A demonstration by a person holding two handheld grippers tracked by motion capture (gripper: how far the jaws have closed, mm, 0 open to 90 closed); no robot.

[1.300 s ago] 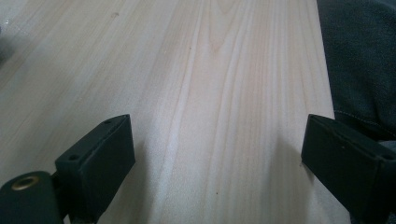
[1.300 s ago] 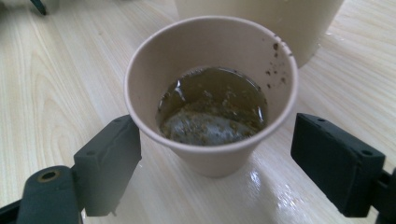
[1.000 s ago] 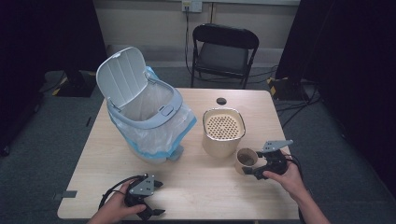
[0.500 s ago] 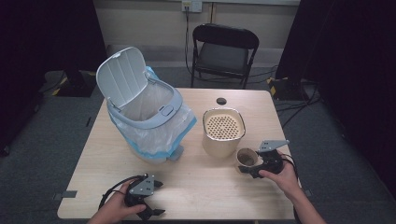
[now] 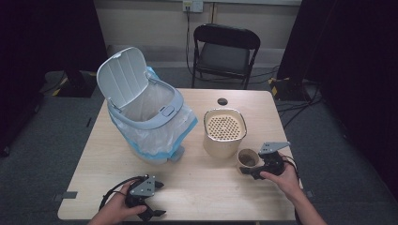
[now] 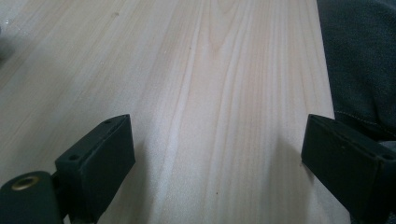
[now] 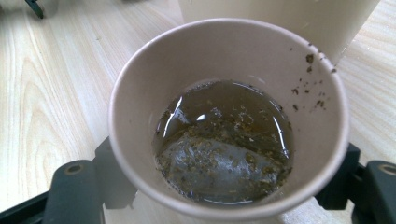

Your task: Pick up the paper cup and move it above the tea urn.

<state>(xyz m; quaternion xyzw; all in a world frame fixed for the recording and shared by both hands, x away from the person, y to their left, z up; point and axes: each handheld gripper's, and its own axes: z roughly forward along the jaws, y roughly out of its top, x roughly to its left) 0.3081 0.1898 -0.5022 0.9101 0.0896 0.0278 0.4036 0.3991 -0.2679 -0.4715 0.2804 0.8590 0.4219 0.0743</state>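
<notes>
Pale wood table (image 5: 197,187) holds an open-lidded bin (image 5: 145,117) lined with a plastic bag, then a beige strainer pot (image 5: 224,132). Beside it, the right gripper (image 5: 251,172) has just been closing and brackets a thin paper cup (image 7: 224,116) of tea with a soggy teabag; squeeze low and gently. The left gripper (image 6: 219,163) rests apart, empty.

- One paper cup (image 5: 247,159), lower right of the high view, with one tea bag (image 7: 219,170) in it.
- One beige strainer container (image 5: 224,132), right of centre.
- One lidded bin (image 5: 145,112), centre left.
- Two grippers: left gripper (image 5: 152,200), right gripper (image 5: 249,172).
- One chair (image 5: 224,51), top centre.
- One table (image 5: 206,192).
</notes>
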